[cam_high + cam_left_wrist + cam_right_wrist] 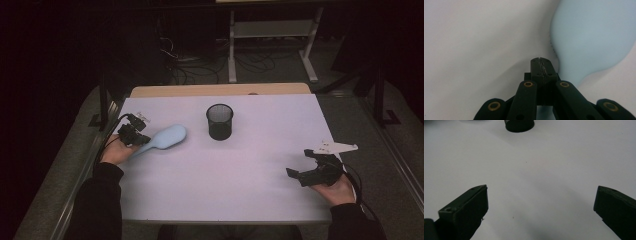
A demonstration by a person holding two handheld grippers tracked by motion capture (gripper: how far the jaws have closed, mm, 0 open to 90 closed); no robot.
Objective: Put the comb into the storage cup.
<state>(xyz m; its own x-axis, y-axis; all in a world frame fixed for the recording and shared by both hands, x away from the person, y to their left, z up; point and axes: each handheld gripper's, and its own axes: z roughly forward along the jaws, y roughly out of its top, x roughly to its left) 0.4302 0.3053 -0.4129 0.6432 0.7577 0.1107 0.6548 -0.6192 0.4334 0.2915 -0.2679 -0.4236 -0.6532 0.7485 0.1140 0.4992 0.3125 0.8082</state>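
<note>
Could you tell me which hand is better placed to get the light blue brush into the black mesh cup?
Left. Its tool is shut at the light blue brush's handle, close to the black mesh cup. The right tool rests open near the table's right edge, far from both.

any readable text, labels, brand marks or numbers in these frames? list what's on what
None: no readable text in any view.
Light blue plastic hairbrush: plain back, no mark.
Black wire-mesh cup: no label.
White table: blank.
Left gripper and right gripper: black jaws with brass rivets, no print.
Grey three-cornered plate on the right gripper: too small to tell any marking.
</note>
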